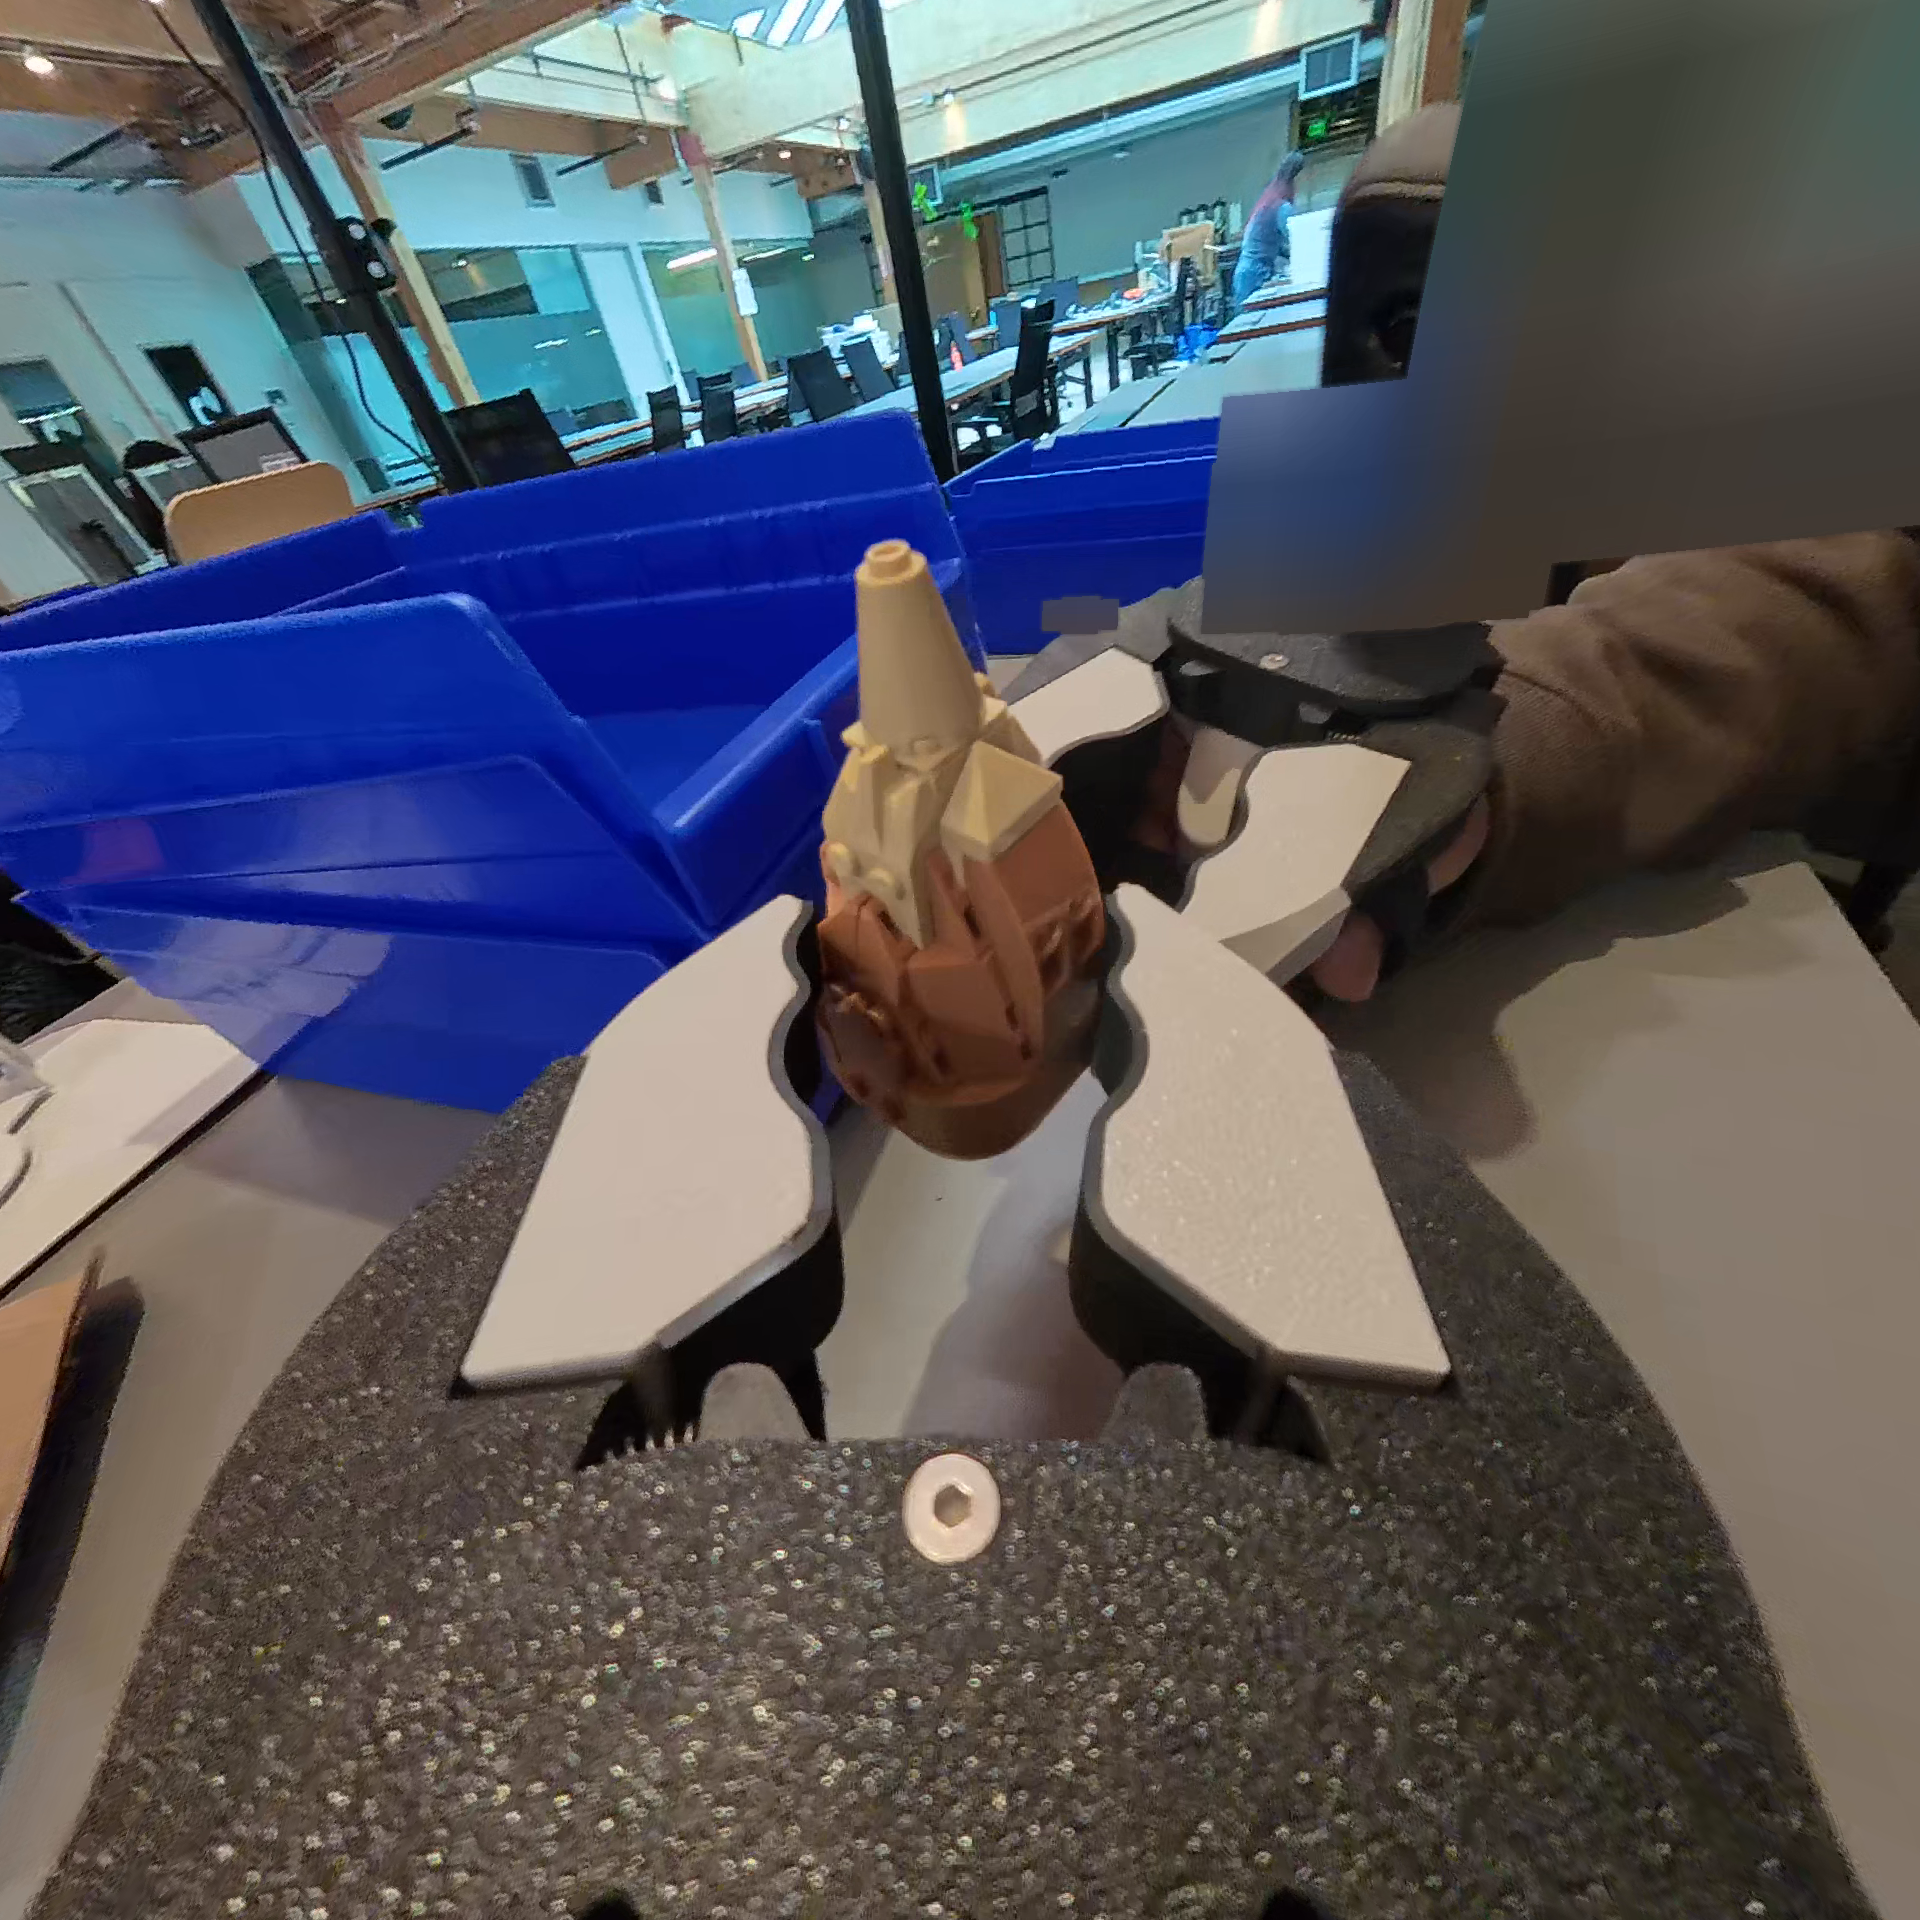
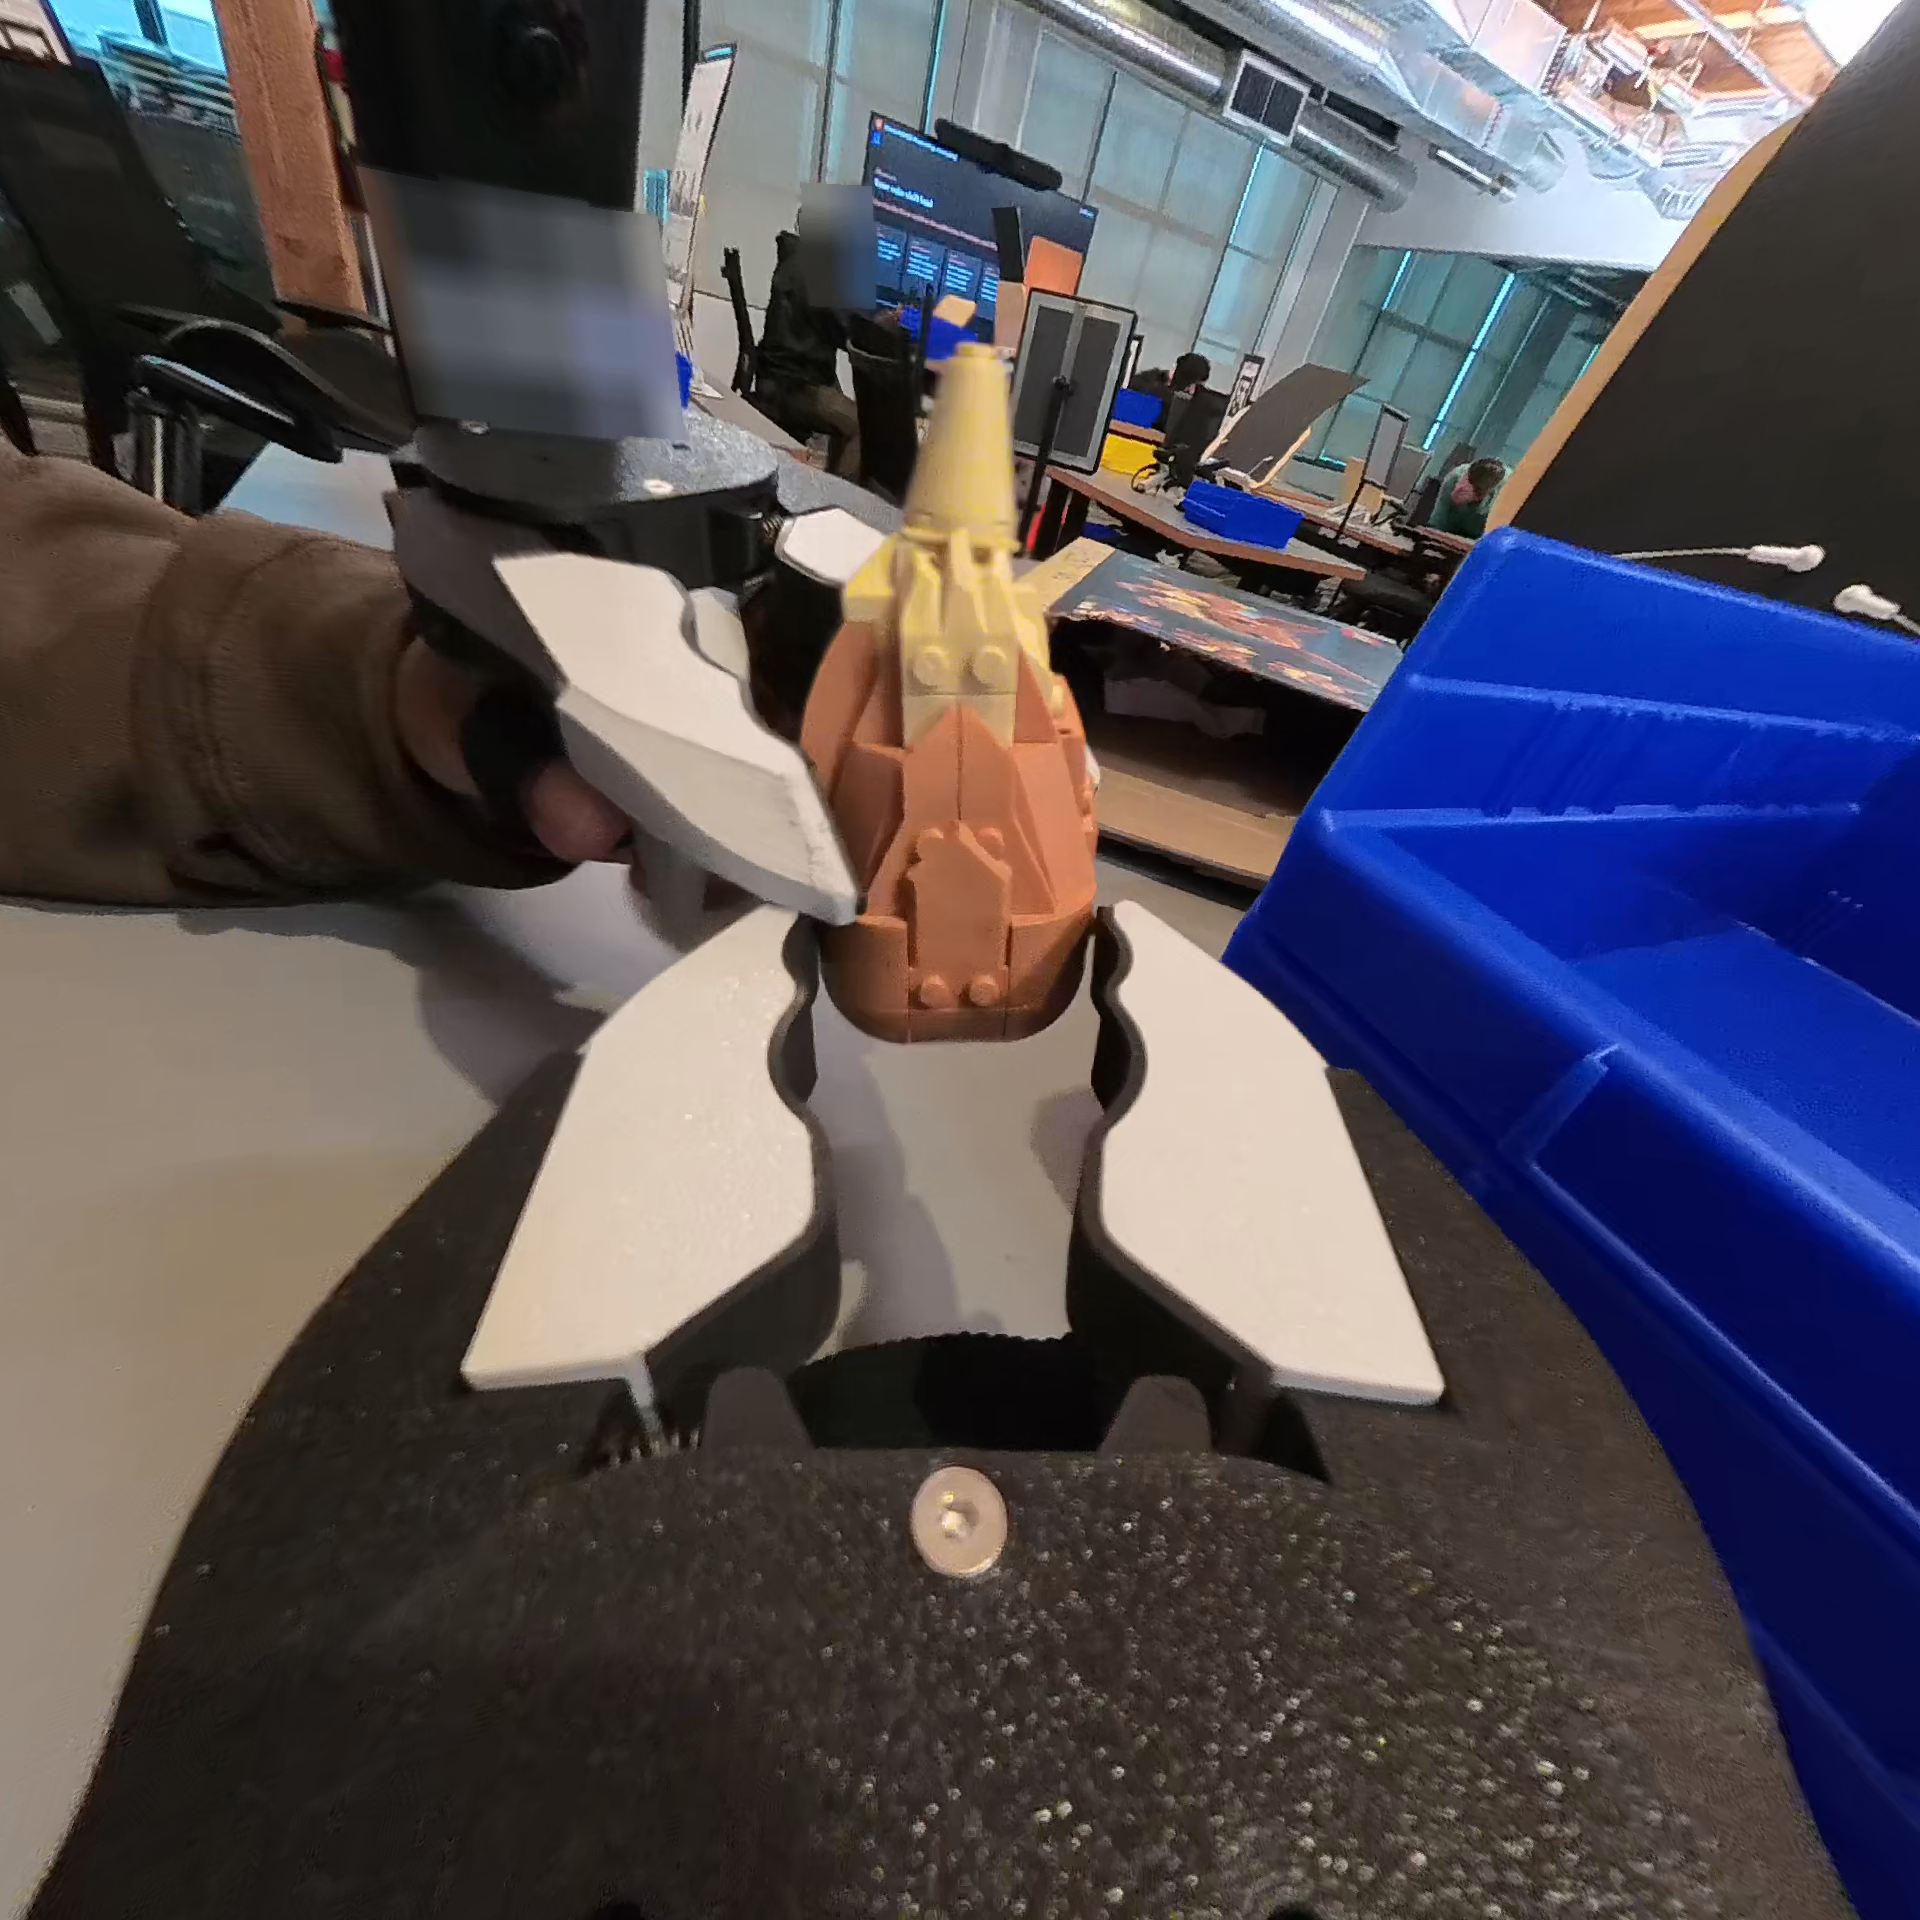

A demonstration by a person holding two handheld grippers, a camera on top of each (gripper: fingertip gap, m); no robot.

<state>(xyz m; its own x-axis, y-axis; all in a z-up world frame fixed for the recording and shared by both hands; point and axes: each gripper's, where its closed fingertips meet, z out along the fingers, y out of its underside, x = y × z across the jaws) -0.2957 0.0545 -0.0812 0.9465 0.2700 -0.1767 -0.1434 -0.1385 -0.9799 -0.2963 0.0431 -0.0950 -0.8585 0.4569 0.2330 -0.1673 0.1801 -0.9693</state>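
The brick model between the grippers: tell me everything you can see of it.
The brick model is built of small plastic toy bricks: a rounded reddish-brown body with studs and angled plates, topped by cream pieces ending in a tall cone. It stands upright, tilted slightly, lifted off the grey table. The left gripper clasps its lower body, and the right gripper grips it from the opposite side. Blue bins stand behind it.

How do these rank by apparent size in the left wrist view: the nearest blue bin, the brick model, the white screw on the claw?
1. Nearest blue bin, largest.
2. Brick model, brown with a tan cone.
3. White screw, smallest, though nearest the camera.
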